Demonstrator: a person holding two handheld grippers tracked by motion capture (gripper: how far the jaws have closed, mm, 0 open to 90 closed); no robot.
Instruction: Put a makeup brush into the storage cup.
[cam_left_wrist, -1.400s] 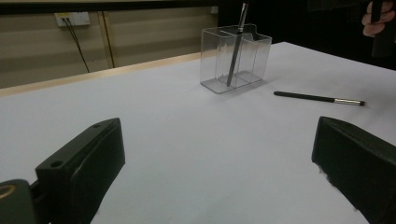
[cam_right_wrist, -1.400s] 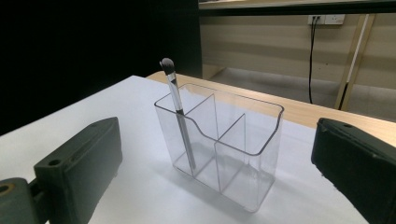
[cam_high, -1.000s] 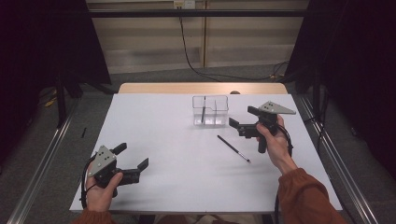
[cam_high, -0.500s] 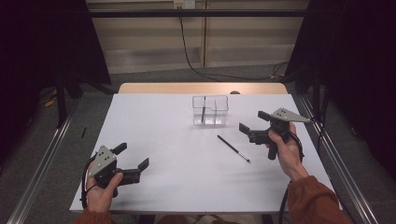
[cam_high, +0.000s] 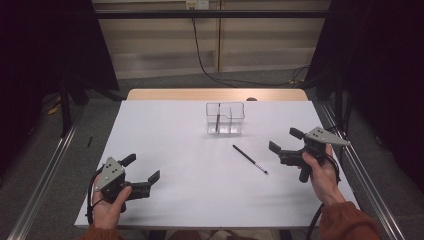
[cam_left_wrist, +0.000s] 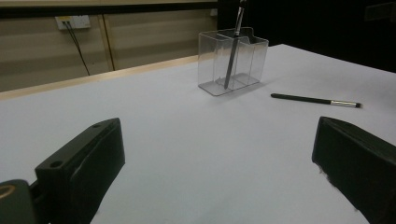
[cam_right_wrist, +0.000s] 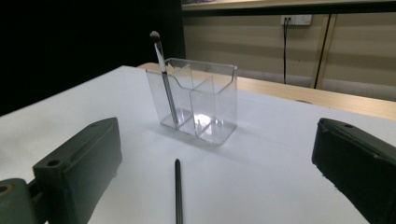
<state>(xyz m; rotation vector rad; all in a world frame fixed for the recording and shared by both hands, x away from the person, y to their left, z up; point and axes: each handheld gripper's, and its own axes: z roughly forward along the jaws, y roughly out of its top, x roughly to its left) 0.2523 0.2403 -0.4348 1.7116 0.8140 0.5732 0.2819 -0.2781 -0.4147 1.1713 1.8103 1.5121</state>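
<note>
My left gripper (cam_high: 145, 172) idles wide open, well short of the clear holder (cam_high: 225, 118). My right gripper (cam_high: 284, 145) is spread open too, empty, facing the loose brush (cam_high: 250, 159) that lies flat on the table (cam_high: 165, 125) just in front of the holder. One brush (cam_right_wrist: 163, 74) already stands inside it; I judge half remains.

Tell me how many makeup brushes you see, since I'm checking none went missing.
2. One brush stands tilted in the clear organizer, in its left compartment in the high view. The other brush lies flat on the white table, in front of the organizer.
</note>
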